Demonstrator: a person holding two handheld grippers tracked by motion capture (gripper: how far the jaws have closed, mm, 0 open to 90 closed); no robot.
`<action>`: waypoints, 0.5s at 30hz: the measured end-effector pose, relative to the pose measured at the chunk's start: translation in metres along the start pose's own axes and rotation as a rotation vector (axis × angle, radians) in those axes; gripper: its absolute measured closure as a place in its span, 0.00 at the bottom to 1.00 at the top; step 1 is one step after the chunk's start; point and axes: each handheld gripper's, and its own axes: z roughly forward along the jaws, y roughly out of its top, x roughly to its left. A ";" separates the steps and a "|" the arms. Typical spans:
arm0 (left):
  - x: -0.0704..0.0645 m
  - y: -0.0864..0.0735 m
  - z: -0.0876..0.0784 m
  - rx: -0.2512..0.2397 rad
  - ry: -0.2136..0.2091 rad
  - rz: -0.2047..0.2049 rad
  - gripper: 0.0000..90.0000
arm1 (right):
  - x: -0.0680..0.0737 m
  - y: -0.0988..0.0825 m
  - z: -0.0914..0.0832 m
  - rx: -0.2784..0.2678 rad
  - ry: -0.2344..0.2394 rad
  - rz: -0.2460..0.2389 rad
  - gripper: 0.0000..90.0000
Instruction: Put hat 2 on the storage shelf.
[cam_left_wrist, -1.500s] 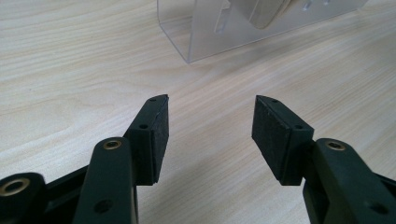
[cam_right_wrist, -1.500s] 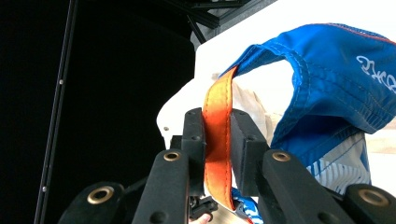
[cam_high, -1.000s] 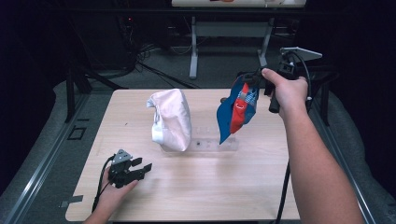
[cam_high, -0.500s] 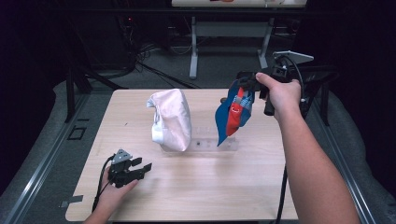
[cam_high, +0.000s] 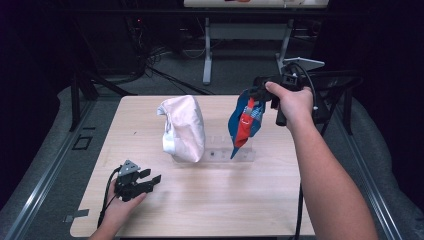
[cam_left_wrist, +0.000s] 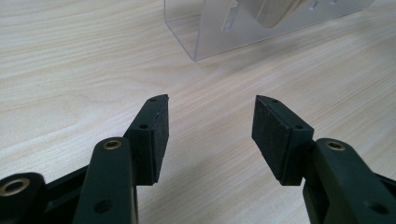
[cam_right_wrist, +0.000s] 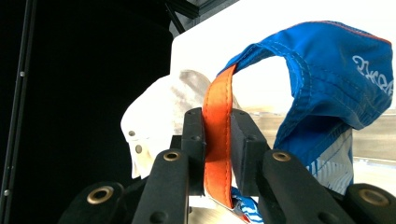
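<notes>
A blue cap with an orange strap hangs in the air over the right end of a clear plastic stand. My right gripper is shut on that strap, with the cap's blue cloth looping off to the right. A pale pink cap sits upright on the stand's left end and shows as white cloth behind the jaws. Near the table's front left my left gripper rests low and open, with nothing between its pads. The stand's clear corner lies ahead of it.
The wooden table has bare room in front of the stand. Beyond the far edge stand a white frame's legs and cables on the floor. A black chair sits by the right edge.
My right gripper has lifted the blue cap a little higher and drawn it back over the stand. The left gripper has stayed put.
</notes>
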 end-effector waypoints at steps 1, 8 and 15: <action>0.000 0.000 0.000 -0.001 0.001 0.001 0.52 | -0.001 -0.001 0.001 0.001 0.002 0.003 0.86; -0.001 -0.001 0.001 -0.014 0.002 0.000 0.52 | -0.011 -0.006 0.011 0.017 -0.028 0.009 0.86; -0.001 0.000 0.002 -0.005 -0.003 0.006 0.52 | -0.014 -0.008 0.012 0.019 -0.052 0.006 0.86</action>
